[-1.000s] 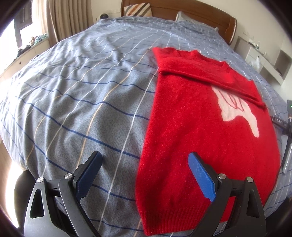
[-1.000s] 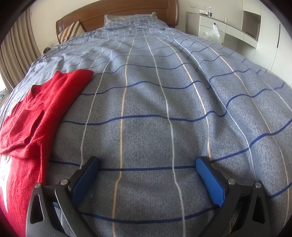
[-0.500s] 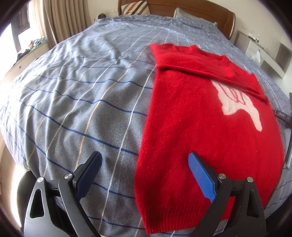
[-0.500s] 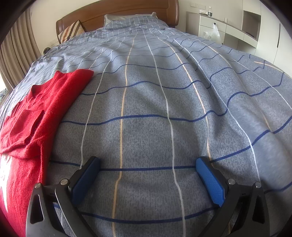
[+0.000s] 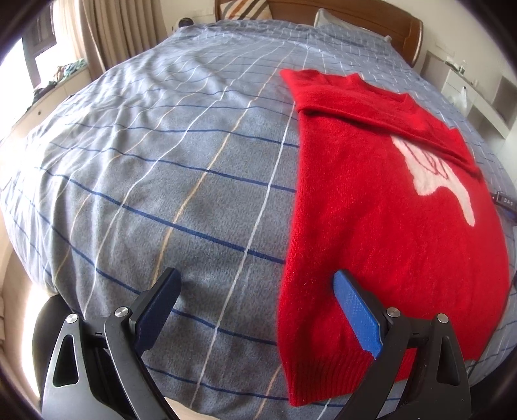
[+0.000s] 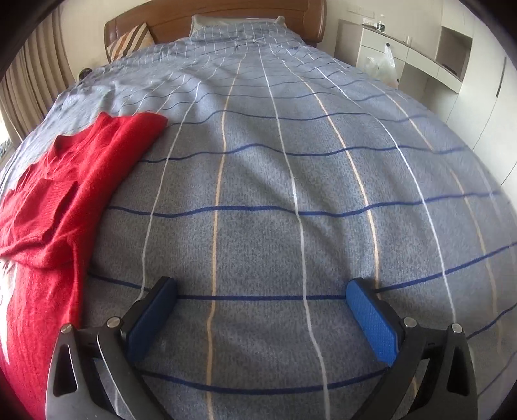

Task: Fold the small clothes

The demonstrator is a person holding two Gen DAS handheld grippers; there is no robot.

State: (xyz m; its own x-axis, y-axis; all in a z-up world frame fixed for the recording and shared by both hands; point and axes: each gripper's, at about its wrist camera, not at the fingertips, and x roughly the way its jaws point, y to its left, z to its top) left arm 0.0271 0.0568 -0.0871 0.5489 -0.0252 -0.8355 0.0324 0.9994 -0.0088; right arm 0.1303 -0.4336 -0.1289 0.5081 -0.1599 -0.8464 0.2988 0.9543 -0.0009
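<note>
A red sweater (image 5: 381, 206) with a white hand print lies flat on the bed, both sleeves folded across its chest. Its ribbed hem hangs near the bed's front edge. My left gripper (image 5: 255, 287) is open and empty, above the sweater's lower left edge, its right finger over the red knit. The sweater also shows at the left of the right wrist view (image 6: 61, 194). My right gripper (image 6: 261, 294) is open and empty over bare cover, to the right of the sweater.
The bed cover (image 6: 290, 161) is grey-blue with blue, white and tan lines. A wooden headboard (image 6: 226, 19) and pillows stand at the far end. White cabinets (image 6: 420, 64) line the right wall, curtains (image 5: 106, 32) the left. The other gripper's tip (image 5: 505, 202) shows at the sweater's right.
The left gripper has risen and pulled back a little toward the bed's front edge, so more of the hem and edge show. The right gripper has lifted slightly. The sweater has not moved.
</note>
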